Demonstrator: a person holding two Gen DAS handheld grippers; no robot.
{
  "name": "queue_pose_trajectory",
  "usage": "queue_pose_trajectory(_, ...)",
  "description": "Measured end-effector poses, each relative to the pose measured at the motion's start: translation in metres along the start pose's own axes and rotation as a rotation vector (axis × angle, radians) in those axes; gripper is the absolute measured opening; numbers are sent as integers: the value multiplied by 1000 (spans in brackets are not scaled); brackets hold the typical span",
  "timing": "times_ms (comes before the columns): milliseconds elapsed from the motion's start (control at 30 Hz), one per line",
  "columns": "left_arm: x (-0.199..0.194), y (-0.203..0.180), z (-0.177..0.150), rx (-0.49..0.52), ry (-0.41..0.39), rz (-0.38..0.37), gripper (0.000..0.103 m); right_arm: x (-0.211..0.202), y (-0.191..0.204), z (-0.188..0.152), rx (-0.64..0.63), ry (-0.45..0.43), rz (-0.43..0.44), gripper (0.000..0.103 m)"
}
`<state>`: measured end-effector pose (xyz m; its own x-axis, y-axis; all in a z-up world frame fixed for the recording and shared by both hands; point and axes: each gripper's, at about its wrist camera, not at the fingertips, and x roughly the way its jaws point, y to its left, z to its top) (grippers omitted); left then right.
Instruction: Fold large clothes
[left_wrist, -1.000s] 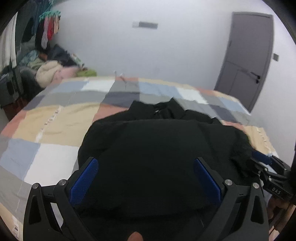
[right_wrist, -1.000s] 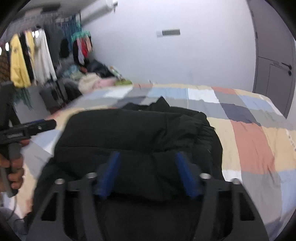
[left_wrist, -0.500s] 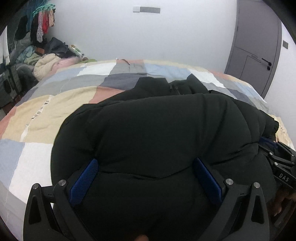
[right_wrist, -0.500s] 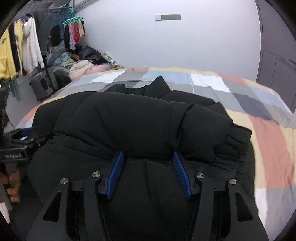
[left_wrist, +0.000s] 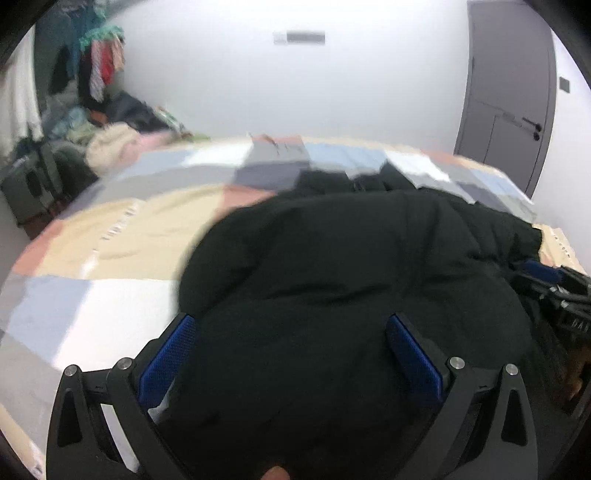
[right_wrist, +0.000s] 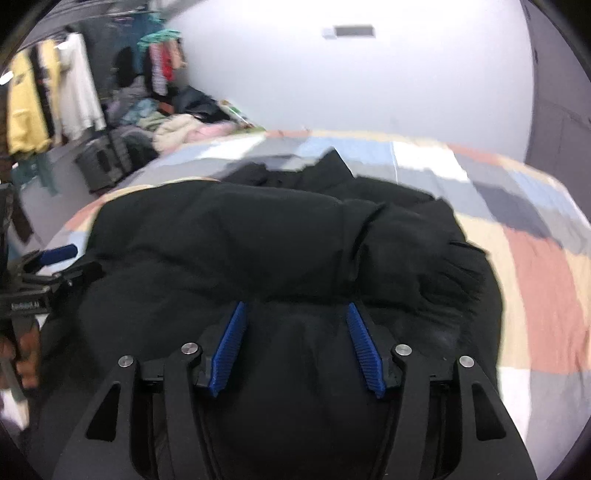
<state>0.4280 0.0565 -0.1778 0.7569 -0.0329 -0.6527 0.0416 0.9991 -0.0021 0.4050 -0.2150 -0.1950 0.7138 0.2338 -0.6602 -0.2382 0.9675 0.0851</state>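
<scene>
A bulky black padded jacket lies bunched on a patchwork bed; it also fills the right wrist view. My left gripper is wide open, its blue pads standing either side of a thick fold of the jacket. My right gripper has its jaws partly apart with jacket fabric between the blue pads; I cannot tell whether they pinch it. The right gripper shows at the right edge of the left wrist view, the left gripper at the left edge of the right wrist view.
The bed's patchwork cover stretches to the far white wall. A grey door stands at the right. A clothes pile, dark bags and hanging garments are at the left.
Both grippers have pulled back and lifted a little, so more of the bed shows around the jacket. The jacket's near fold has moved up and forward over the rest.
</scene>
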Motion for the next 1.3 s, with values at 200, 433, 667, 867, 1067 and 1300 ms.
queue_pose_trajectory(200,-23,55,-34,-126,50,19,103,-57,-24,-28,12,-79,-16,67)
queue_pose_trajectory(433,11,67,-63,-60,206,140,103,-48,-84,-56,106,28,-182,83)
queue_pose_trajectory(667,30,65,-65,-71,182,196,103,-5,-106,-70,125,151,-238,83)
queue_pose_trajectory(867,23,86,-56,-219,91,232,103,-13,-109,-52,105,15,-290,83)
queue_pose_trajectory(1067,27,97,-54,-242,83,282,103,-22,-117,-44,104,-72,-319,83)
queue_pose_trajectory(1300,29,108,-60,-290,127,253,103,-8,-135,-59,175,-45,-305,89)
